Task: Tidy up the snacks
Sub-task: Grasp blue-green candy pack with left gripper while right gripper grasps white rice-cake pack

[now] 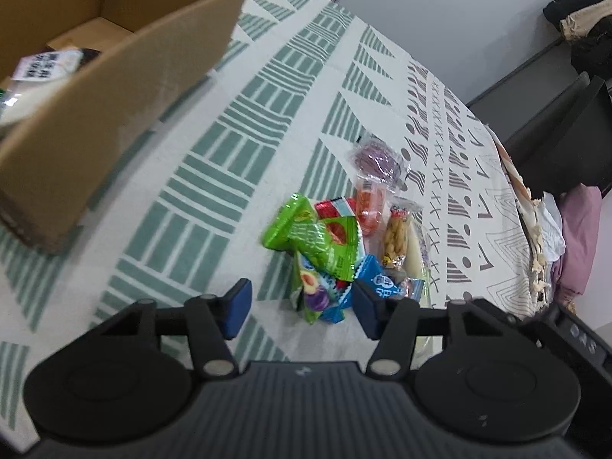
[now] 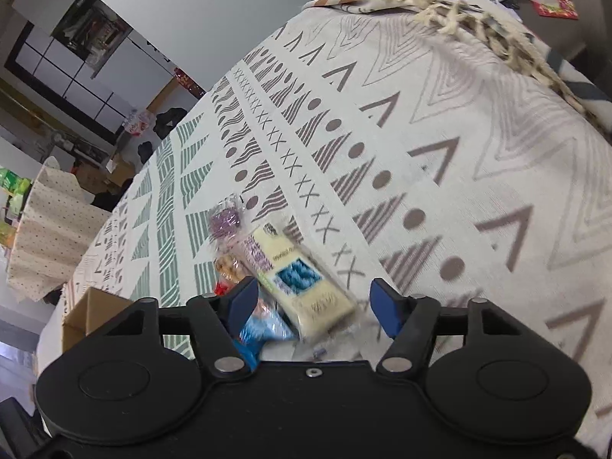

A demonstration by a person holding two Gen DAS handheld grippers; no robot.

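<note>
A pile of snack packets lies on the patterned tablecloth (image 1: pixel 214 176). It includes green packets (image 1: pixel 313 237), a blue packet (image 1: pixel 376 273), a peanut bag (image 1: pixel 396 235), an orange packet (image 1: pixel 369 204) and a purple packet (image 1: pixel 376 158). My left gripper (image 1: pixel 300 308) is open and empty just short of the pile, with the green-and-blue packets between its fingertips. My right gripper (image 2: pixel 313 304) is open over a cream packet with a blue picture (image 2: pixel 302 277); a blue packet (image 2: pixel 264 327) lies by its left finger (image 2: pixel 243 300). A cardboard box (image 1: pixel 126 76) at the left holds a few packets.
The box also shows small in the right wrist view (image 2: pixel 91 315). The tablecloth's fringed edge (image 2: pixel 478 19) runs along the far right. A dotted cloth-covered object (image 2: pixel 49 222) stands off the table's left side. Dark furniture (image 1: pixel 566 122) and pink fabric (image 1: pixel 577 237) lie beyond the table's edge.
</note>
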